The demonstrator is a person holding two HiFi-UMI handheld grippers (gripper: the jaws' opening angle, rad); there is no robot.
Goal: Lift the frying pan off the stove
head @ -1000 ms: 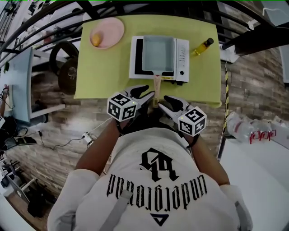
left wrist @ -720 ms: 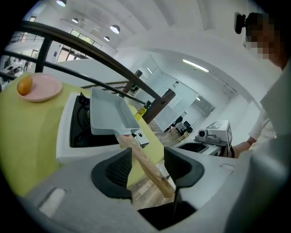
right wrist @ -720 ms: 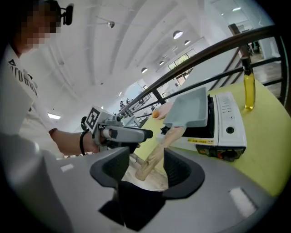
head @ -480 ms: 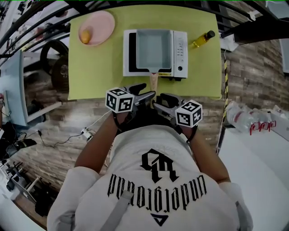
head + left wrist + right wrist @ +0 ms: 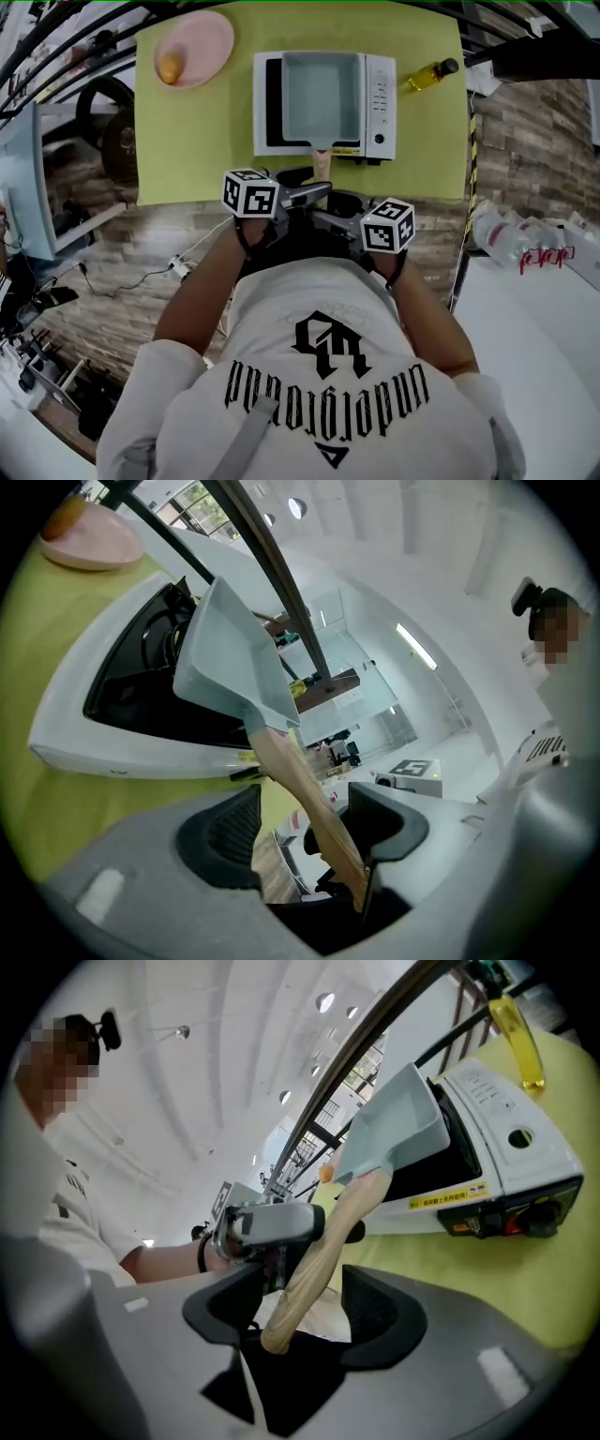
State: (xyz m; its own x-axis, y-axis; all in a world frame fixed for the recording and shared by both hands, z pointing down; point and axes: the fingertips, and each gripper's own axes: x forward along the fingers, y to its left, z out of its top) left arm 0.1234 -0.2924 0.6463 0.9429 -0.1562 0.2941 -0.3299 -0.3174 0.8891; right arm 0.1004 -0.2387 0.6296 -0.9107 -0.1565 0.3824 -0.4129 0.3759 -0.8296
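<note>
Since a second ago we have slid farther along the wooden handle [image 5: 322, 165], which lies unclamped between the opening jaws of our left gripper [image 5: 311, 187] and the spread jaws of our right gripper [image 5: 330, 208], the square frying pan [image 5: 321, 94] sitting on the portable stove [image 5: 379, 94].

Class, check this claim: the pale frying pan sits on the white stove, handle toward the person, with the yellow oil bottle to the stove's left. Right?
No: the head view shows the oil bottle right of the stove, not left. The frying pan does sit on it, handle toward the person.
</note>
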